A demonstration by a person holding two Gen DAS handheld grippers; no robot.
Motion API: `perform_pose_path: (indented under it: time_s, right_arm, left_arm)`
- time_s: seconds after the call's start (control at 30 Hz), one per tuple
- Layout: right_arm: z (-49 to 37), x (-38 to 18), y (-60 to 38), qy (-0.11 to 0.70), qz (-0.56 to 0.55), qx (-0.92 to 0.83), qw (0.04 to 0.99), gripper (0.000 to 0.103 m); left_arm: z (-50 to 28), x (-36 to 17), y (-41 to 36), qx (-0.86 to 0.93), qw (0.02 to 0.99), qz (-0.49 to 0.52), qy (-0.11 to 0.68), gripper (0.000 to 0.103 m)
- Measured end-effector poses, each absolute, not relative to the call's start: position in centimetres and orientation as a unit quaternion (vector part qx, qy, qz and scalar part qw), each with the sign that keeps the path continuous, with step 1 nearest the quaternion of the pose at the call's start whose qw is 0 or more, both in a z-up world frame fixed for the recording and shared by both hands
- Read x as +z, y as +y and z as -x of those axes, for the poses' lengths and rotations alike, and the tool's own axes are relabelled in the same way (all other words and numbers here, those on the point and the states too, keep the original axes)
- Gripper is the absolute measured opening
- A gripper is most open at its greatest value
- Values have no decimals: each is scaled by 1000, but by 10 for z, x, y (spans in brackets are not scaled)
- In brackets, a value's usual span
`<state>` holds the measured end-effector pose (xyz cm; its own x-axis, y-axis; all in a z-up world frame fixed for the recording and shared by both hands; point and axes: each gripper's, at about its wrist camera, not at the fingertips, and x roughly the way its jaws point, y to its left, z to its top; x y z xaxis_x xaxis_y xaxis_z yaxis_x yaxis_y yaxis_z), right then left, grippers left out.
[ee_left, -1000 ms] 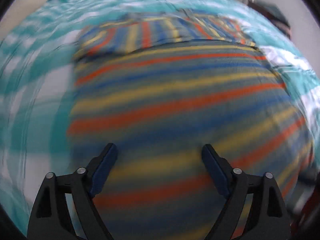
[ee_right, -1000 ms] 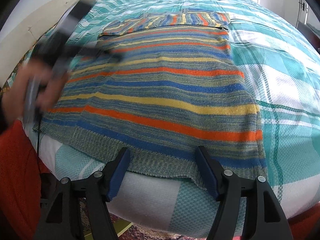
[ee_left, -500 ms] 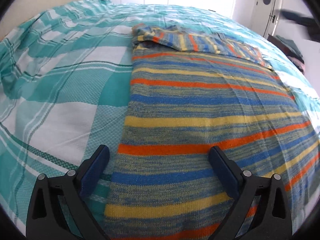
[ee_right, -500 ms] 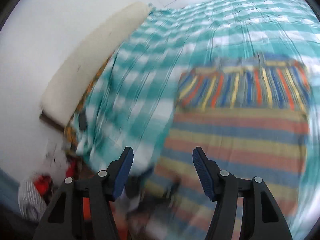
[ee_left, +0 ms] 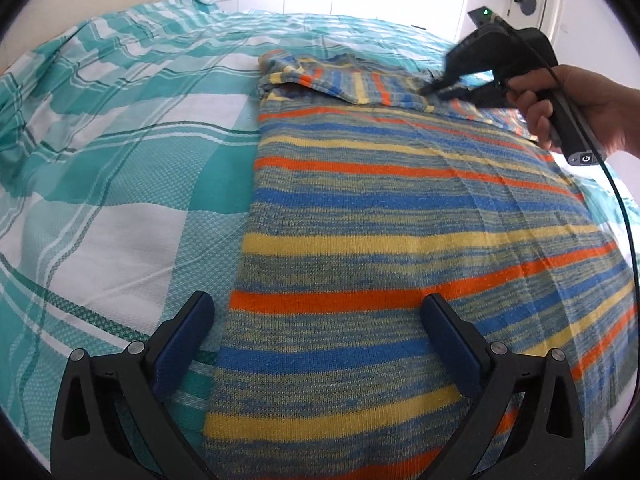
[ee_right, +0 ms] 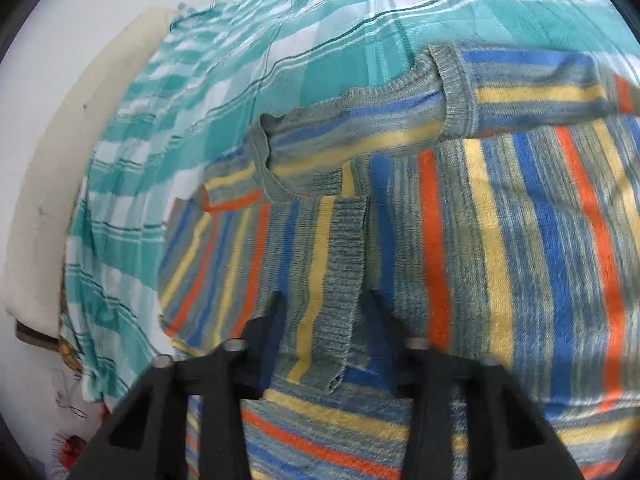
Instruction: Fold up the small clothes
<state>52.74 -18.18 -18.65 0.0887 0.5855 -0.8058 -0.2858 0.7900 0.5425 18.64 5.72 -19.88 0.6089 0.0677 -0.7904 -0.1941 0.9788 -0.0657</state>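
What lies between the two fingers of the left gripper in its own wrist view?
In the left wrist view, the open left gripper frames the striped sweater, whose left edge runs between the fingers, with a strip of the teal checked bedspread beside it.

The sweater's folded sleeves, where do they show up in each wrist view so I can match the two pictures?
Left wrist: the sleeves lie across the far end of the sweater, upper centre, with the right gripper reaching onto them.
Right wrist: the sleeves fill the centre, one cuff at upper right, another hanging down between the fingers.
Shared landmark: the teal plaid bedspread and beige headboard.
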Motion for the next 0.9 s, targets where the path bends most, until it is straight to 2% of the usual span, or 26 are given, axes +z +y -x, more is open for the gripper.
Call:
perform_pose_path:
  time_s: [0.03,0.17,0.27,0.4,0.57,0.6,0.63,0.67,0.73,0.8,0.9]
  right_arm:
    - [-526,-179,-182,593,-113,300,739,3]
    - [-509,-135,-192,514,-87,298,800,3]
    - [-506,-137,-189,513,-34,267,815,4]
    - [-514,-161,-195,561,-24,230,795,22]
    - [-484,-137,-204,506,-46,286,812,23]
    - [-479,-143,-201,518,-40,302,799,27]
    - [-474,-157,-198,544,-14,302,783,37]
    - [-472,-169,-197,566,8,294,770,40]
    - [-463,-182,-204,572,23,291,767,40]
    - [-448,-168,-215,556,27,279,782,41]
    - [-411,-145,-228,545,24,297,784,52]
  left_arm:
    - [-186,-199,57,73,894,72,436,102]
    - [-187,-199,57,74,894,72,436,102]
    - [-187,-199,57,75,894,70,436,102]
    - [-187,-198,57,75,894,70,436,102]
    - [-187,-198,57,76,894,68,436,102]
    - [-187,-198,57,77,894,67,436,102]
    - [-187,-198,57,77,894,66,437,102]
    - [-187,-198,57,78,894,65,437,102]
    - [-187,-198,57,79,893,64,437,102]
    - [-186,-198,57,80,893,63,439,102]
    - [-188,-197,56,82,890,63,445,102]
